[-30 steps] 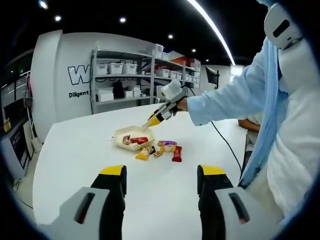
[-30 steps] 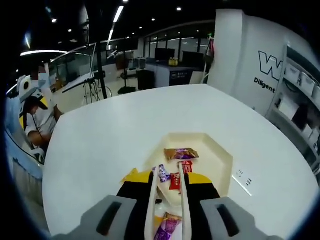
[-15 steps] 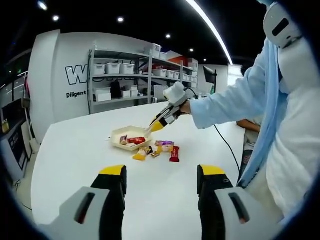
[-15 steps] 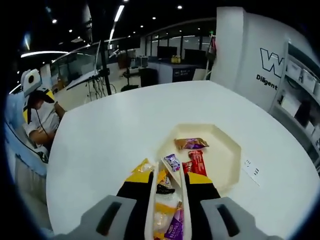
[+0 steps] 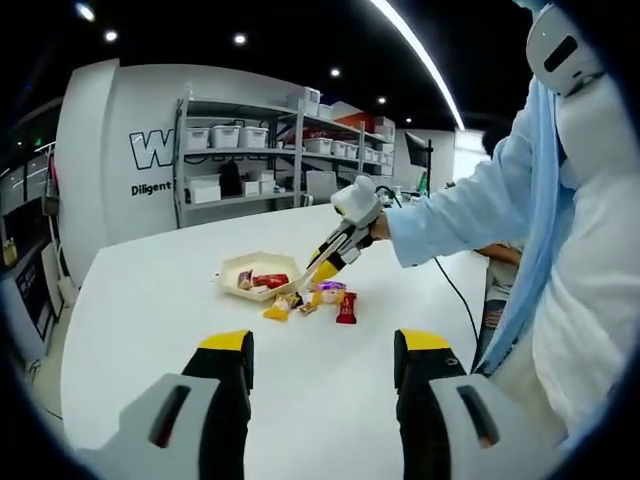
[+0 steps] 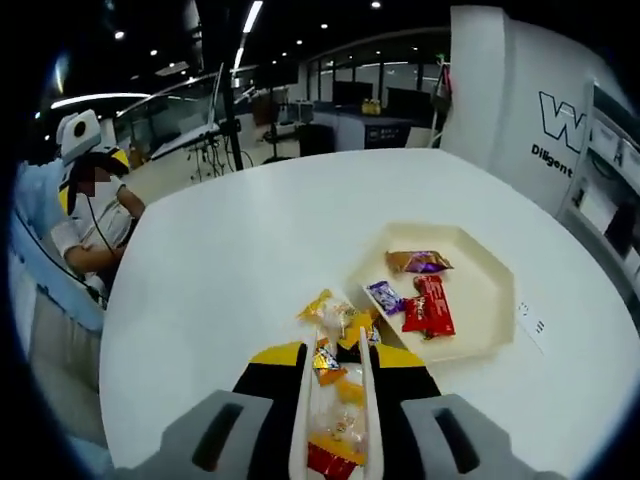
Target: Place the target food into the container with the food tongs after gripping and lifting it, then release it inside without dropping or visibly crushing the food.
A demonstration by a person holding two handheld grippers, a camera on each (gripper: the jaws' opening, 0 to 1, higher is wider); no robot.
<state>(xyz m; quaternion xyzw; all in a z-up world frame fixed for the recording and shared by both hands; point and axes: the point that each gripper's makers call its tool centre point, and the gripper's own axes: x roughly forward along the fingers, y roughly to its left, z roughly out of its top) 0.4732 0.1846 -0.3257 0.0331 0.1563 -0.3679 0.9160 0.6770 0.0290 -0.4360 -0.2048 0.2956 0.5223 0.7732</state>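
A cream hexagonal tray [image 6: 472, 288] holds a brown-purple packet [image 6: 418, 262], a small purple packet [image 6: 382, 296] and a red packet [image 6: 428, 311]. My right gripper [image 6: 338, 360] is shut on the white food tongs [image 6: 300, 400]. The tong arms stand a little apart over loose yellow and orange snacks [image 6: 335, 362], just short of the tray. In the left gripper view the right gripper [image 5: 345, 228] angles down at the snack pile [image 5: 310, 298] beside the tray [image 5: 240, 267]. My left gripper [image 5: 325, 352] is open, with nothing in it, low over the near table.
A person in a light coat [image 5: 540, 230] holds the right gripper; a black cable [image 5: 455, 290] trails on the table. Shelving with bins [image 5: 250, 150] stands behind. Another person [image 6: 90, 215] sits beyond the table's far left edge.
The right gripper has drawn back from over the tray to above the loose snack pile. The small purple packet that was at the tong tips now lies in the tray. The left gripper stayed put.
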